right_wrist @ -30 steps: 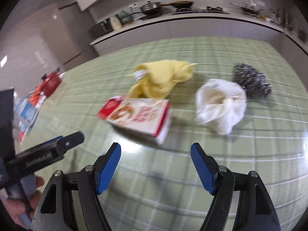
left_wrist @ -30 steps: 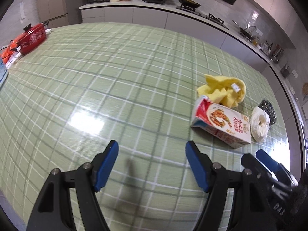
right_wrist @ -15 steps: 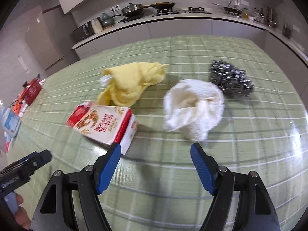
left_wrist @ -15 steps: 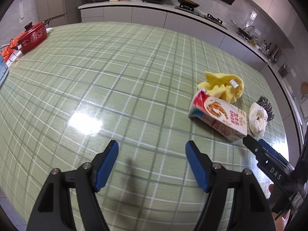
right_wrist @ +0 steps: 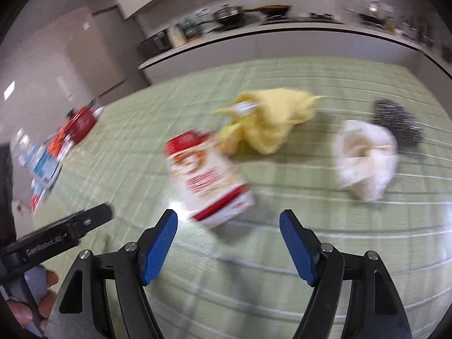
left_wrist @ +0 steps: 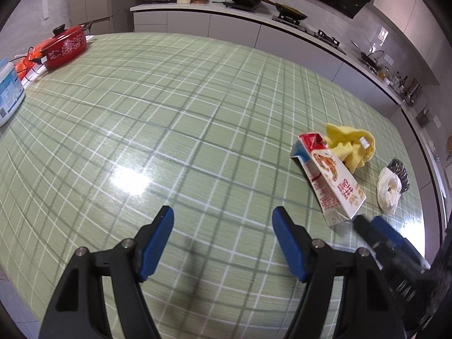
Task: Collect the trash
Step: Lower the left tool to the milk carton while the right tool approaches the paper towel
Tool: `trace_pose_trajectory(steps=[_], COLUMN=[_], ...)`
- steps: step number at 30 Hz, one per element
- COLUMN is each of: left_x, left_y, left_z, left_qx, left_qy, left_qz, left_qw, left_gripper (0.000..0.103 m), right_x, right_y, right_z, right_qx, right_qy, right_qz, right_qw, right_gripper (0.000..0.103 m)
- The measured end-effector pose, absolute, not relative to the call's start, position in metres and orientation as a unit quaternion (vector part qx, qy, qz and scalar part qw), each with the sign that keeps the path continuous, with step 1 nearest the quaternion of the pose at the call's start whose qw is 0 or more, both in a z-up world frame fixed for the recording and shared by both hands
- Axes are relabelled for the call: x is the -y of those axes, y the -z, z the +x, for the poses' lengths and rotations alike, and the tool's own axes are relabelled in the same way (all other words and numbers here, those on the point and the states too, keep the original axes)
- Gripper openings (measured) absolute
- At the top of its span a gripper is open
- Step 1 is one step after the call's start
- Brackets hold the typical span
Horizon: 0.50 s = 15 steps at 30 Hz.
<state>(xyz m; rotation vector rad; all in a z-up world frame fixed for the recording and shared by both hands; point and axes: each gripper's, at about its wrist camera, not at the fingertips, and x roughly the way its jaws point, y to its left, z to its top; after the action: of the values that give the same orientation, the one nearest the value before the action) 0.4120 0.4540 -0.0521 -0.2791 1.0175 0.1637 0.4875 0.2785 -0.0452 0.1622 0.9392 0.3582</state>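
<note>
Left wrist view: the left hand-held gripper stands wide and empty over the green checked surface; the carton lies at right.

Right wrist view: the right hand-held gripper gapes empty, the carton just above it at centre.

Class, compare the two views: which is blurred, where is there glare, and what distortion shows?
Right wrist view: motion blur smears the carton and cloth. Left wrist view: sharp, with bright glare on the tablecloth. Both views: fisheye bending of the grid lines, dark corners.
</note>
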Motion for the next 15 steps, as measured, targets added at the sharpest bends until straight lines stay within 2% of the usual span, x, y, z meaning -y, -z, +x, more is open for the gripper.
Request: trace_pose_trajectory(steps=[6,15], left_x=[-0.450,-0.444], left_y=[0.053,0.052], left_z=[0.413,0.415], left_qx=[-0.488,-0.493], left_qy=[-0.065,-0.052], left_qz=[-0.135,-0.139], left_qw=[0.860,0.858], left_gripper=[0.073,0.073], right_x=[-0.247,-0.264], right_y=[0.045,0.055], right_z=[0.501,0.510], right_qx=[-0.448,-0.468], right_qy=[-0.089,-0.128], right_qz=[0.078,0.068], right_qw=[0.886,0.872], right_gripper=[0.076,0.077])
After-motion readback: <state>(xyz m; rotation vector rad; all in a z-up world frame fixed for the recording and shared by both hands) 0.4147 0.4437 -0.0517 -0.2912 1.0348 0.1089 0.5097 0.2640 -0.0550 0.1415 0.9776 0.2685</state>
